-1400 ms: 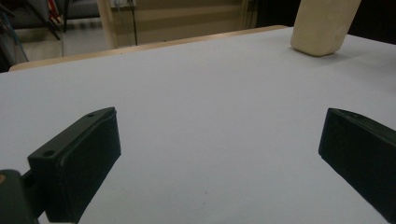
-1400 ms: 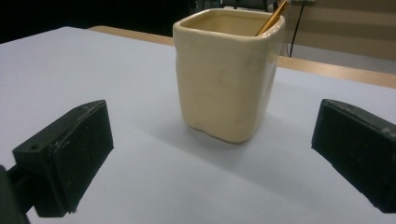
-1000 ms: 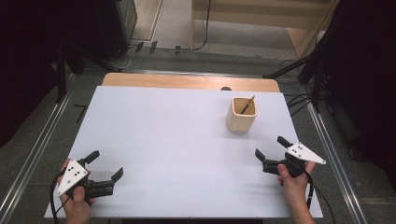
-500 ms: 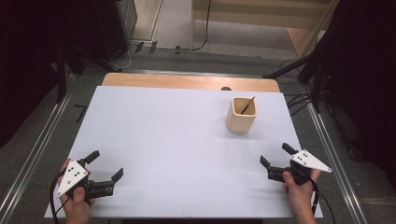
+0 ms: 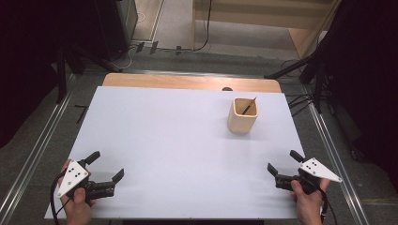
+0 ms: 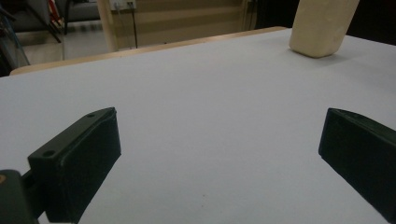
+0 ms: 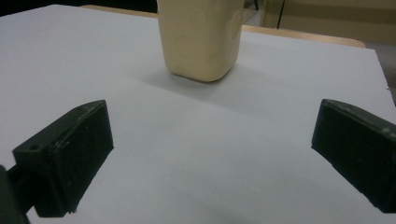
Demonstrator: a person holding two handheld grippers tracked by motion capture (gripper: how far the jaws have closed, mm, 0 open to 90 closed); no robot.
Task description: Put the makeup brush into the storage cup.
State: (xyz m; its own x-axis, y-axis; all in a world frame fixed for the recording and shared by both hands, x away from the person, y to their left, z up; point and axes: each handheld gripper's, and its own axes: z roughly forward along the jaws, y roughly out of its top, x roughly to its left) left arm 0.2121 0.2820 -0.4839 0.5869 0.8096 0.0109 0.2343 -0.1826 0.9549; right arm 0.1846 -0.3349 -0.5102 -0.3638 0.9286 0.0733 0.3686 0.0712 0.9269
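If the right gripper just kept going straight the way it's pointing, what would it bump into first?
Probably the cream cup: it stands upright ahead of the open right gripper, a little left of centre, with bare white table between. Depth is hard to judge.

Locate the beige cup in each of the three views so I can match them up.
High view: the beige cup stands right of centre toward the far edge, a thin dark stick leaning inside it.
Left gripper view: its lower part sits at the top right, cut off by the frame.
Right gripper view: top centre, ahead of the open jaws, rim cut off.
Shared landmark: the white table top with its wooden far edge.
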